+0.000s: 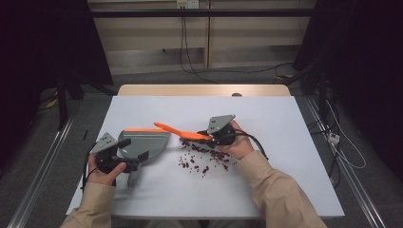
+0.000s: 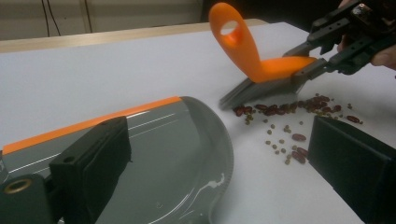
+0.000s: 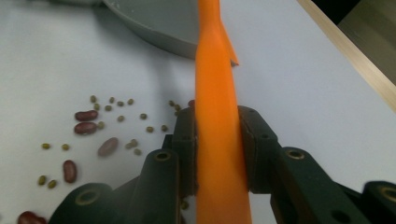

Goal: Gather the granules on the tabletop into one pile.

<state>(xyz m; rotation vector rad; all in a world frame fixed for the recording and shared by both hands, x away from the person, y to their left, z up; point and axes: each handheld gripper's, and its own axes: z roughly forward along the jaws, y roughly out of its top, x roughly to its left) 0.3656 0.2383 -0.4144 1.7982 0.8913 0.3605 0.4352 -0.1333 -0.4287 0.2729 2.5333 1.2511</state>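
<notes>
A grey dustpan (image 1: 145, 139) with an orange front strip lies on the white table (image 1: 285, 180), left of centre. My left gripper (image 1: 134, 149) stands open, its jaws straddling the pan's rear; in the left gripper view one jaw is over the pan (image 2: 187, 140) and the other is clear of its rim. My right gripper (image 1: 205, 136) is shut on the orange handle of a small brush (image 1: 180, 132). The brush's grey bristles (image 2: 261, 88) touch the table beside scattered red and green beans (image 1: 204, 159). The handle (image 3: 217, 116) runs up between my right jaws.
Beans (image 2: 289, 140) lie spread between the dustpan's mouth and the person's right hand (image 1: 240, 147). The dustpan's handle (image 1: 133, 178) points toward the table's front edge. A wooden strip (image 1: 204, 90) borders the far side.
</notes>
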